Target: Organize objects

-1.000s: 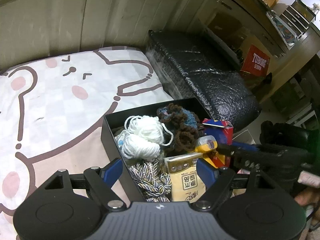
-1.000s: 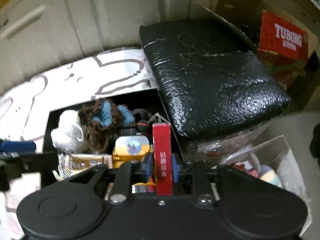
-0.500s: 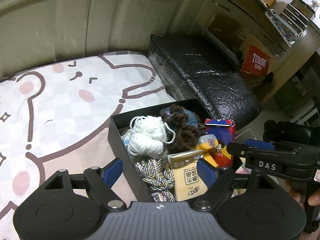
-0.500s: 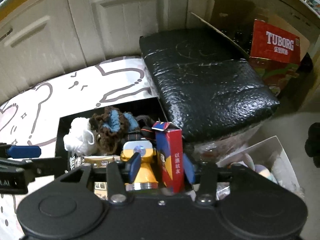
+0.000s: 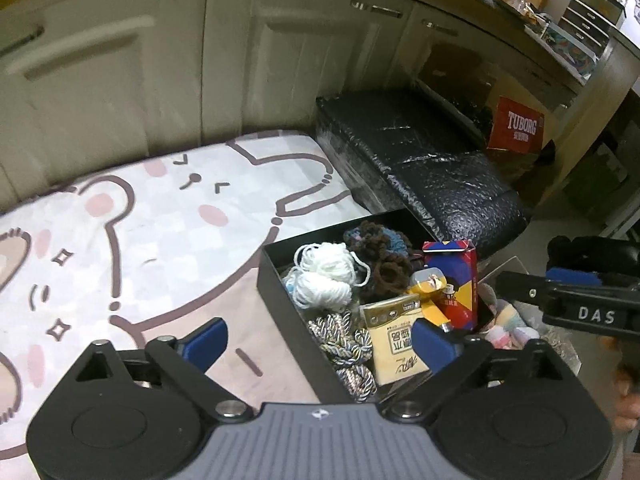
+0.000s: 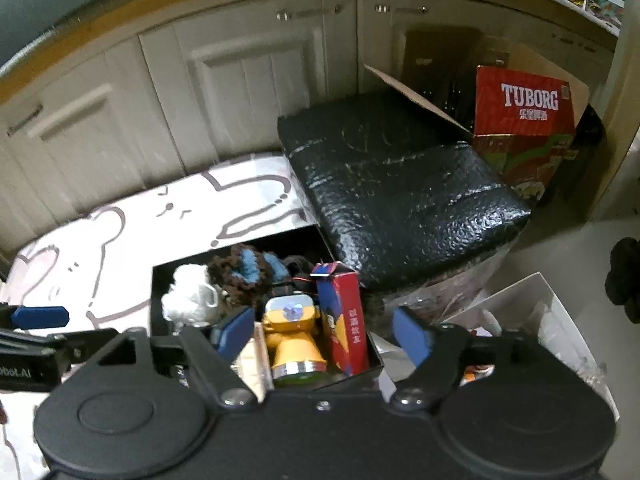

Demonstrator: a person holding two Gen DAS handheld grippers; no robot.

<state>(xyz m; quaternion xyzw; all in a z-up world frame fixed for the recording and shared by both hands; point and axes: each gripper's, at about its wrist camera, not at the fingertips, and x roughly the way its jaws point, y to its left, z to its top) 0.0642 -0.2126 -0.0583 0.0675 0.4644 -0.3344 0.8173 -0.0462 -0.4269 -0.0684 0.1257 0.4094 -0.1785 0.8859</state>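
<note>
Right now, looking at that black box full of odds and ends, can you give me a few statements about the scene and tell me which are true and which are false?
1. The red and blue carton stands upright inside the black box. True.
2. The right gripper is clamped on the carton. False: its jaws are opening and the pads are clear of it.
3. White yarn lies in the box. True.
4. The yellow flashlight lies on the cartoon blanket. False: it is in the box, beside the carton.
</note>
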